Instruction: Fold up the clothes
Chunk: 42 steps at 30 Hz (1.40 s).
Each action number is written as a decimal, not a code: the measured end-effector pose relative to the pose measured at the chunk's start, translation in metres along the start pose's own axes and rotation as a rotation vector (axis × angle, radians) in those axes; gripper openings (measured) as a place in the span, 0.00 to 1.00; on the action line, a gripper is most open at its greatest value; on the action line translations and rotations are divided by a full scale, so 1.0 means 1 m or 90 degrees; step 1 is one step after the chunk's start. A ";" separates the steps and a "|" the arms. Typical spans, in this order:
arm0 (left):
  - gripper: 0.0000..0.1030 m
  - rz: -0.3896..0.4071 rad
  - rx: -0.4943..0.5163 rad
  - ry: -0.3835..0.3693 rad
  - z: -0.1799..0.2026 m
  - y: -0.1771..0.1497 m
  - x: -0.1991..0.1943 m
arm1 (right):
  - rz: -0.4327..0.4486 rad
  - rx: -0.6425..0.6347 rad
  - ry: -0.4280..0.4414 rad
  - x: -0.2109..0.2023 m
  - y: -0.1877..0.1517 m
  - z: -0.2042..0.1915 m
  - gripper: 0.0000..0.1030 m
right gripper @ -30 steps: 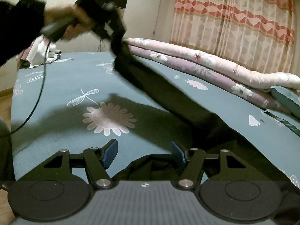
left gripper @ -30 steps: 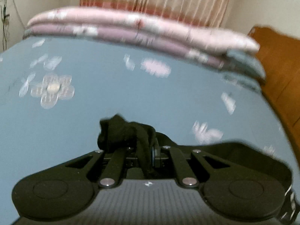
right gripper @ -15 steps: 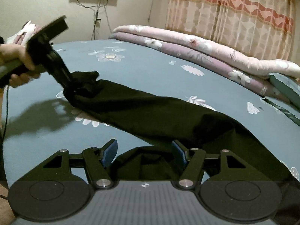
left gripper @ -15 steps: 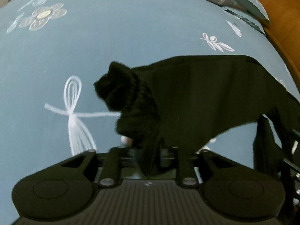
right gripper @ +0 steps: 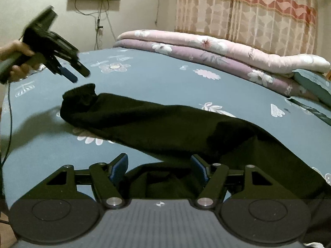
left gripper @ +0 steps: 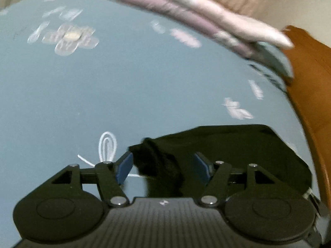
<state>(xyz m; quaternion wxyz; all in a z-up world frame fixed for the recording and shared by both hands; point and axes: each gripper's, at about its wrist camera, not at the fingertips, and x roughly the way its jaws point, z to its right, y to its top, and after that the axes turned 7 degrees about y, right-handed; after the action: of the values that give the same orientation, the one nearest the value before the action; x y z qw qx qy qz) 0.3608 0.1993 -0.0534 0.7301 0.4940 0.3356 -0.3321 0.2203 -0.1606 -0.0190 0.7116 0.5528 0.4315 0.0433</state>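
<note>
Nearest me, my right tongs [right gripper: 158, 166] stand spread with nothing pinched, the bunched body of the black garment [right gripper: 165, 128] lying on the bed [right gripper: 155, 78] just under and between the pads. If I close here I judge I could catch several loose layers at once and drag a lump instead of a clean edge. Further out, the long black sleeve [right gripper: 144, 117] lies flat across the blue flowered sheet, its ribbed cuff [right gripper: 79, 96] at the far end. My left tongs [right gripper: 77, 75] have just been opening and now stand spread, clear of the cuff, which sits below them on the bed; in the left wrist view the cuff [left gripper: 157, 161] is between the pads but not pressed. The risk there is that the cuff stays crumpled, so the next fold would bake in the wrinkle. Beyond lies the folded quilt [right gripper: 206, 49].
</note>
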 end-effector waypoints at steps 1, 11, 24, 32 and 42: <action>0.63 -0.014 -0.011 0.001 -0.002 0.001 0.011 | -0.002 -0.003 -0.001 0.001 0.000 -0.001 0.69; 0.12 -0.028 -0.054 -0.031 -0.010 0.004 0.049 | -0.014 -0.013 -0.004 0.007 -0.005 -0.003 0.69; 0.11 0.225 0.079 0.048 0.025 0.112 -0.002 | 0.044 0.005 -0.013 -0.007 -0.005 0.008 0.69; 0.11 0.294 0.153 0.149 0.059 0.185 0.011 | 0.065 0.045 -0.029 -0.012 -0.009 0.026 0.69; 0.11 0.278 0.203 0.223 0.097 0.235 0.089 | 0.072 0.091 -0.035 -0.005 -0.018 0.048 0.69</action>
<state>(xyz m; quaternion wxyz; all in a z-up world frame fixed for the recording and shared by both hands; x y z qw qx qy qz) 0.6182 0.1627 0.0186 0.6286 0.7121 0.2863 -0.1258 0.2410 -0.2059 -0.0301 0.6786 0.6264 0.3818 0.0374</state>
